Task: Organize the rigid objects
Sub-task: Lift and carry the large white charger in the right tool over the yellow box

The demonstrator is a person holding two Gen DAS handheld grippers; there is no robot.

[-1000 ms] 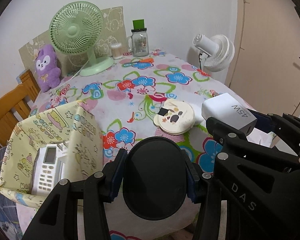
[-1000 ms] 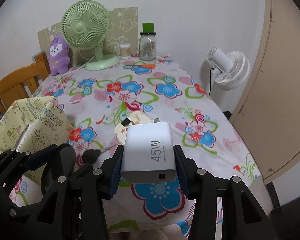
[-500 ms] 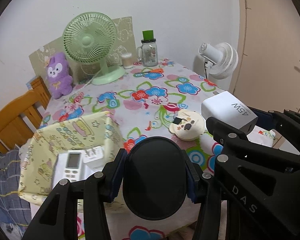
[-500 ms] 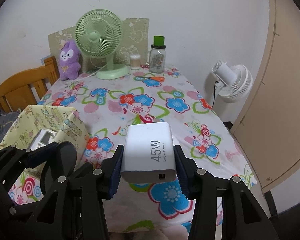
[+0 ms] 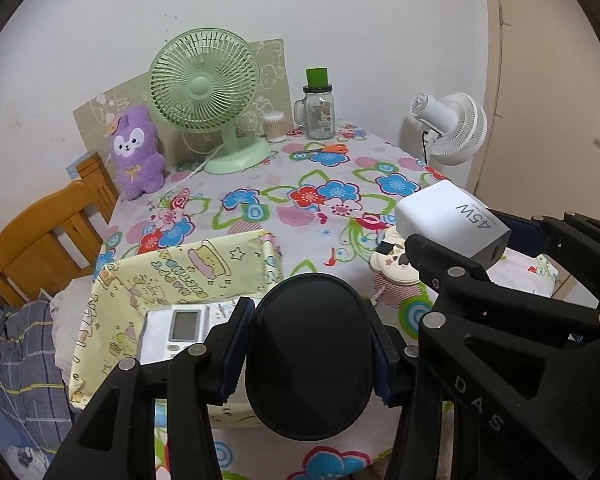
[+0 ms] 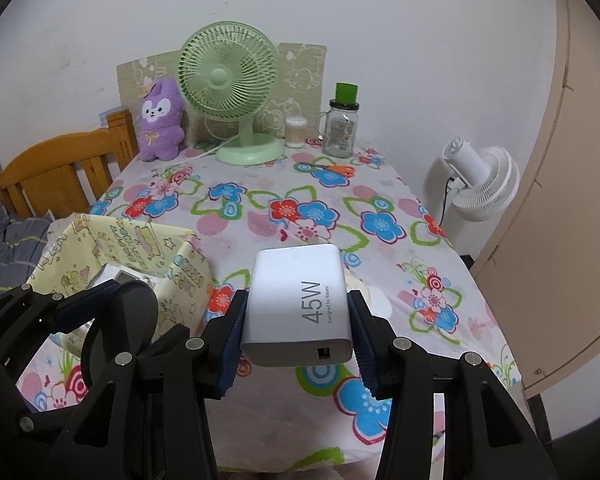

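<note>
My left gripper (image 5: 310, 354) is shut on a black oval disc (image 5: 310, 356), held above the near table edge beside a yellow patterned box (image 5: 180, 276). A white remote (image 5: 176, 334) lies inside that box. My right gripper (image 6: 298, 324) is shut on a white 45W charger (image 6: 298, 308), held above the table; it also shows in the left wrist view (image 5: 452, 216). A round cream case (image 5: 394, 264) lies on the flowered tablecloth, partly hidden behind the right gripper. The yellow box (image 6: 140, 244) shows at the left of the right wrist view.
A green desk fan (image 5: 204, 92), a purple plush (image 5: 136, 152), a cotton-swab tub (image 5: 274, 126) and a glass jar with green lid (image 5: 319, 108) stand at the table's far edge. A wooden chair (image 5: 40, 236) is left; a white floor fan (image 5: 448, 128) and a door are right.
Both grippers have pulled back and risen from the table, still holding their objects. The table now looks farther and the yellow box sits more centrally below the left gripper.
</note>
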